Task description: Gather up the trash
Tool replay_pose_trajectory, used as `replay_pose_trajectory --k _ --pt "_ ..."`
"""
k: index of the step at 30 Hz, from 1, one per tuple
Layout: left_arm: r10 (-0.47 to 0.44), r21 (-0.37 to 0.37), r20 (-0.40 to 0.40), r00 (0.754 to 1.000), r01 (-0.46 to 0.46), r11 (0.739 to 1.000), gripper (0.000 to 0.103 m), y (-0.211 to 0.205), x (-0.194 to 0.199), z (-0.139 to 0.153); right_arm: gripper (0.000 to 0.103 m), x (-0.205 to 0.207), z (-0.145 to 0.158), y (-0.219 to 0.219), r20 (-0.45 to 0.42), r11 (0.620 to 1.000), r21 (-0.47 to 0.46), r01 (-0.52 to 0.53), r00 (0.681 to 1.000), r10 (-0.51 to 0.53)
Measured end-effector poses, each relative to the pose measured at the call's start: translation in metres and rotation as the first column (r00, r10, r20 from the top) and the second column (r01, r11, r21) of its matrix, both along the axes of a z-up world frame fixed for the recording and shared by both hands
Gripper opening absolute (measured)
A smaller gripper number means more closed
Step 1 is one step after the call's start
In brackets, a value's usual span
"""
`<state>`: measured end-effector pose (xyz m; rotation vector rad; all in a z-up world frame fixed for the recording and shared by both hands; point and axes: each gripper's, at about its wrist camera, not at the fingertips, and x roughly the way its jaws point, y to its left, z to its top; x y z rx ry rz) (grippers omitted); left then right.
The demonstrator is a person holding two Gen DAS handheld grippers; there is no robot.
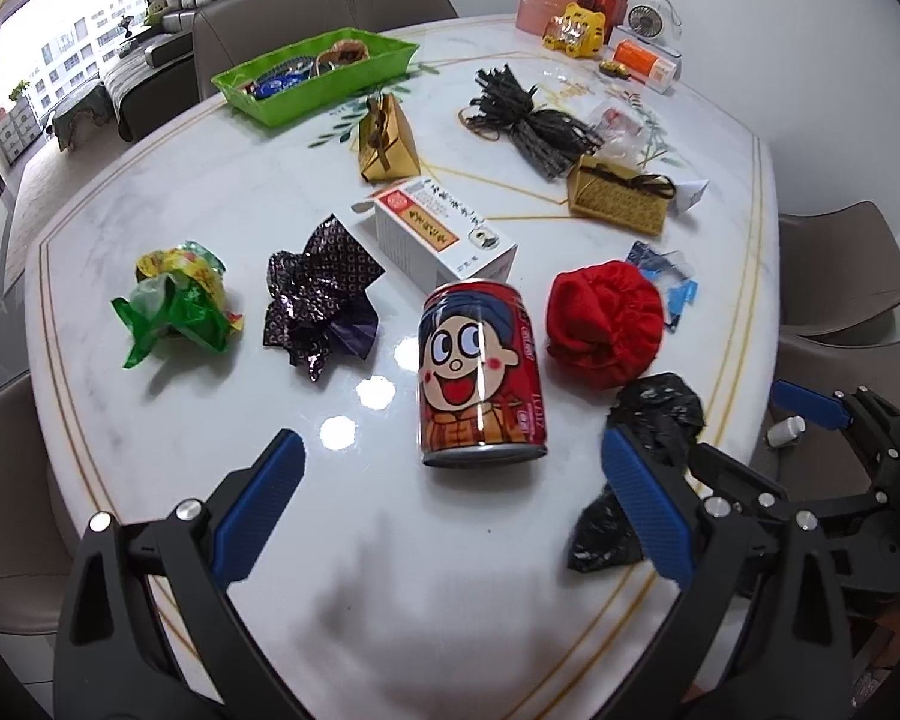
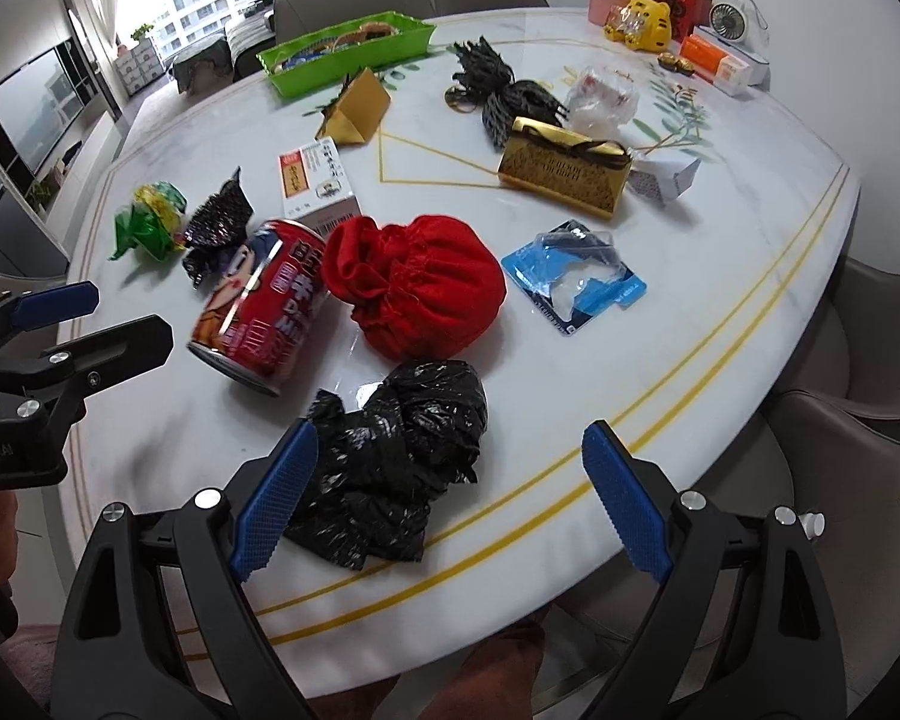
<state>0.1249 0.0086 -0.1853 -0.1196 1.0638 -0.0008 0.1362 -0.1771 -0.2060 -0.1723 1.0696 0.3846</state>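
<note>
A crumpled black plastic bag (image 2: pixel 390 456) lies near the table's front edge; it also shows in the left wrist view (image 1: pixel 654 420). My right gripper (image 2: pixel 450 498) is open, its jaws either side of the bag's near end. A red cartoon can (image 1: pixel 480 375) stands upright just ahead of my open, empty left gripper (image 1: pixel 450 510); the can also shows in the right wrist view (image 2: pixel 258 312). Other trash on the table: a green wrapper (image 1: pixel 177 306), a dark patterned wrapper (image 1: pixel 321 300), a torn blue blister pack (image 2: pixel 576 282) and a red cloth pouch (image 2: pixel 414 285).
A white medicine box (image 1: pixel 444 234), two gold gift boxes (image 1: pixel 387 141) (image 2: pixel 564 171), a black string bundle (image 1: pixel 528 117) and a green tray (image 1: pixel 318 72) lie farther back. Boxes, a tiger toy (image 2: pixel 642 21) and a small fan stand at the far right. Chairs surround the marble table (image 1: pixel 150 420).
</note>
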Motion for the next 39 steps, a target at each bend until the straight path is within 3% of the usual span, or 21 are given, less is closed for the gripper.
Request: replay_pose_trajectory --k 6,8,9,10,11,13,18,39 --pt "-0.015 0.011 -0.027 1.0 0.015 1.0 0.096 -0.003 0.016 -0.031 0.087 0.011 -0.025 0.005 -0.031 1.0 -0.004 -0.011 0.999 0.011" --pt "-0.033 0.009 -0.037 0.999 0.033 0.999 0.084 -0.006 0.02 -0.04 0.087 0.013 -0.03 0.006 -0.039 1.0 -0.008 -0.014 0.999 0.014" --pt "-0.048 -0.023 -0.041 0.998 0.047 0.999 0.068 -0.007 0.021 -0.044 0.086 0.013 -0.033 0.006 -0.047 1.0 -0.006 -0.017 0.999 0.017" --pt "-0.043 -0.026 -0.045 0.998 0.042 0.999 0.065 -0.007 0.022 -0.047 0.084 0.013 -0.035 0.006 -0.05 1.0 -0.005 -0.02 0.999 0.019" --pt "-0.044 -0.011 -0.034 0.998 0.043 0.999 0.064 -0.009 0.022 -0.047 0.079 0.013 -0.036 0.007 -0.051 1.0 -0.006 -0.025 0.998 0.025" --pt "-0.065 0.028 -0.028 0.997 0.066 0.997 0.064 -0.014 0.024 -0.046 0.049 0.013 -0.039 0.009 -0.073 0.999 0.001 -0.045 0.996 0.045" --pt "-0.07 0.035 -0.02 0.997 0.07 0.997 0.064 -0.015 0.024 -0.046 0.03 0.013 -0.035 0.009 -0.083 0.997 0.028 -0.069 0.994 0.072" --pt "-0.039 -0.008 0.016 0.999 0.039 0.999 0.062 -0.009 -0.011 -0.013 0.028 0.001 0.003 0.01 -0.047 0.992 0.042 -0.123 0.991 0.125"
